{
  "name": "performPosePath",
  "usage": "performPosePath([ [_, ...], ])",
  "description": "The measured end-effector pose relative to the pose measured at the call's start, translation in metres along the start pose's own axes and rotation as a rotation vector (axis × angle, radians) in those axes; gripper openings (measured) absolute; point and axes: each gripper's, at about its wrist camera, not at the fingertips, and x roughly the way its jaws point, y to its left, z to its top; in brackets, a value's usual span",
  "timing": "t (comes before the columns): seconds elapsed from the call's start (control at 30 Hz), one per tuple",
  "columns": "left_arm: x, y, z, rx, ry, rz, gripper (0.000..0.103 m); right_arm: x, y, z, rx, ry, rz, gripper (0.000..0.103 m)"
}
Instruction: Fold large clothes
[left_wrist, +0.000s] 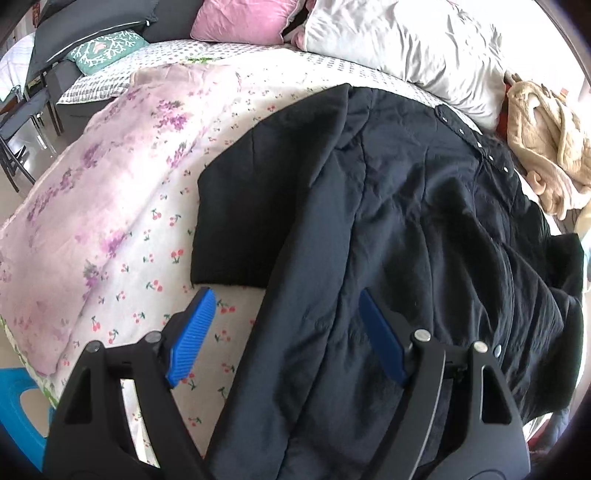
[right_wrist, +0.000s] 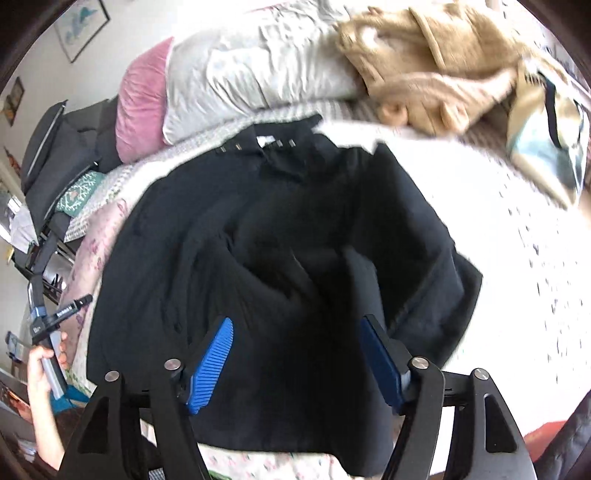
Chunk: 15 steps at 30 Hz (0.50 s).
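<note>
The left gripper (left_wrist: 284, 332) hangs over the near edge of the coat (left_wrist: 406, 221), its blue pads wide apart: one pad over the cherry-print sheet (left_wrist: 159, 280) beside the coat, the other over the dark cloth, nothing pinched between them. The right gripper (right_wrist: 295, 358) also stands wide, both pads above the coat (right_wrist: 288, 240) and gripping nothing. In the right view a hand (right_wrist: 40, 373) at the coat's left holds the other tool's handle. The coat lies spread on the bed, collar snaps at its far end. Left of the coat lies a lilac floral quilt (left_wrist: 92, 184). Beyond the coat sit a white pillow (left_wrist: 406, 44), a pink pillow (left_wrist: 243, 18) and a tan fleece garment (left_wrist: 546, 147).
</note>
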Motion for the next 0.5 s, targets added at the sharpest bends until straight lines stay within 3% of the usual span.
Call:
performPosePath([
  [0.17,0.010,0.013,0.011,-0.062,-0.009,0.020,0.080,0.019,0.032,0.029,-0.019,-0.052,-0.004,0.078],
  [0.3,0.022,0.028,0.017,-0.086,-0.011,0.041,0.080,0.058,0.057,0.048,0.006,-0.085,0.058,0.080],
  [0.5,0.053,0.074,0.009,-0.145,0.048,0.126,0.080,0.121,0.075,0.042,0.009,-0.078,0.060,0.080],
])
